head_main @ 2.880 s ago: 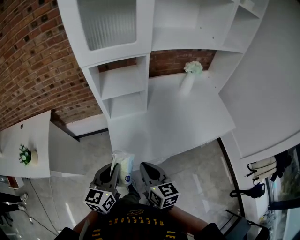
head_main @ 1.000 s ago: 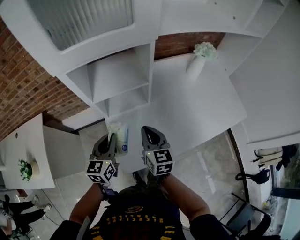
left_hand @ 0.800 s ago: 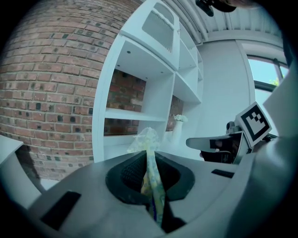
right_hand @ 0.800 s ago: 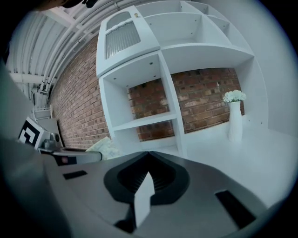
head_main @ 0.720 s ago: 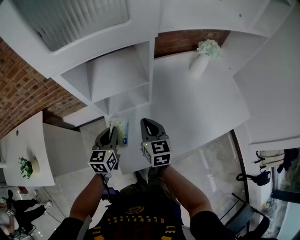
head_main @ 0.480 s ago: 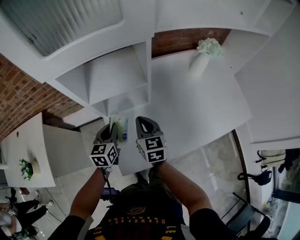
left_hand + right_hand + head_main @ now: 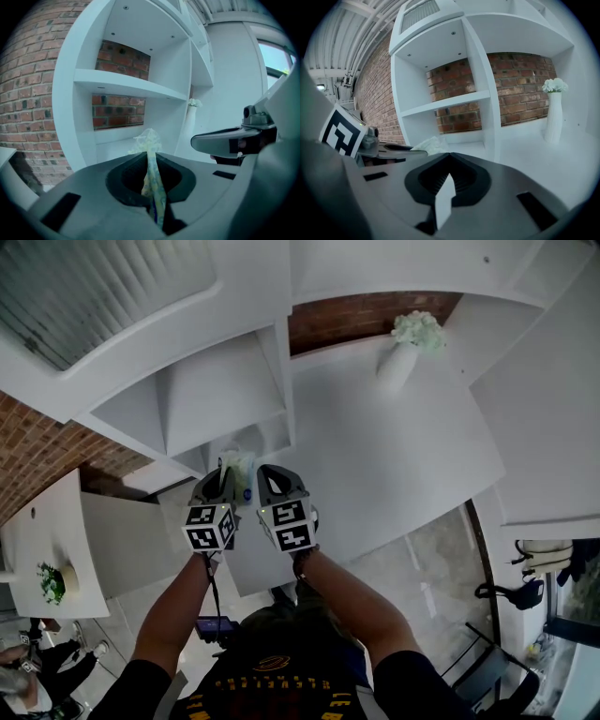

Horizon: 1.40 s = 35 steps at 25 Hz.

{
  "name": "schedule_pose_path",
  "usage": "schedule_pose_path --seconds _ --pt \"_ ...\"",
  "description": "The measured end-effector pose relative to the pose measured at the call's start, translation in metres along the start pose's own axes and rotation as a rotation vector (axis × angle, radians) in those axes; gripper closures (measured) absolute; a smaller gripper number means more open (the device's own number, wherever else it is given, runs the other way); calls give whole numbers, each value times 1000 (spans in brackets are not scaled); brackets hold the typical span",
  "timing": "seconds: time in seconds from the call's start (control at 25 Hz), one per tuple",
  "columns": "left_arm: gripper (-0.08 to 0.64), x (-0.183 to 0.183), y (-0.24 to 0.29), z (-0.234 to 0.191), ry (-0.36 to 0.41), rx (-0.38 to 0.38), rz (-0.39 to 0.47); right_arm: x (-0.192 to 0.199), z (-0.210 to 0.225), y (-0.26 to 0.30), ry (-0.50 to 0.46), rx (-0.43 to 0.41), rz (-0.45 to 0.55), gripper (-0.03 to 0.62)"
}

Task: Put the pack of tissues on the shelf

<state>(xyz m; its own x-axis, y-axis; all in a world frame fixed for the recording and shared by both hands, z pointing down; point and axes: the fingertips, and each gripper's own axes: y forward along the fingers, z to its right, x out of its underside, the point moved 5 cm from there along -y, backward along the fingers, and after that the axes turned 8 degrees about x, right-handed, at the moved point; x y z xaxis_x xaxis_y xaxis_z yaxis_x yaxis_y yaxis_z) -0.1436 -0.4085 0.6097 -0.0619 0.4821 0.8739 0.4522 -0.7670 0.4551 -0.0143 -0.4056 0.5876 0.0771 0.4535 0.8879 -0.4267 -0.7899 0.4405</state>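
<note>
Left gripper, jaws nearly together, is pinching only a thin edge of the pack of tissues. The pack is sticking out at 12 o'clock, not yet on the shelf. Risk: the slick film is likely working loose in so narrow a pinch, and the pack would drop early. Right gripper is clamping a white slip.

2 tongs: left tongs, right tongs. 1 tissue pack. 1 shelf unit. 1 vase w/ flowers, far right of surface. 1 small plant, near left.

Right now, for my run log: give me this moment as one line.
left gripper: shut on tissue pack | right gripper: shut, alongside | shelf: ahead, pack not yet on it
</note>
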Motion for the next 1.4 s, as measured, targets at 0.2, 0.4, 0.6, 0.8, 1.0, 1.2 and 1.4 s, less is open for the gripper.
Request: schedule_pose_path --seconds 0.2,0.4,0.6,0.8,1.0,1.2,1.4 --pt "537 -7 24 -11 -21 -26 -8 1 11 15 14 6 -13 594" --pt "537 -12 45 -22 4 -37 -24 0 20 32 7 18 -25 594" --pt "537 -6 57 -32 2 -64 -44 2 22 48 -37 14 -45 594" --pt "537 -2 65 -42 -27 -89 -51 5 21 60 -48 1 -57 594" --pt "537 -1 75 -52 -12 -105 -62 3 18 67 -43 -13 -44 594" --pt "537 4 81 -63 -63 -119 -81 2 17 66 -54 -19 -62 594" --pt "537 7 91 -69 -76 -130 -98 3 22 65 -49 -17 -77 594"
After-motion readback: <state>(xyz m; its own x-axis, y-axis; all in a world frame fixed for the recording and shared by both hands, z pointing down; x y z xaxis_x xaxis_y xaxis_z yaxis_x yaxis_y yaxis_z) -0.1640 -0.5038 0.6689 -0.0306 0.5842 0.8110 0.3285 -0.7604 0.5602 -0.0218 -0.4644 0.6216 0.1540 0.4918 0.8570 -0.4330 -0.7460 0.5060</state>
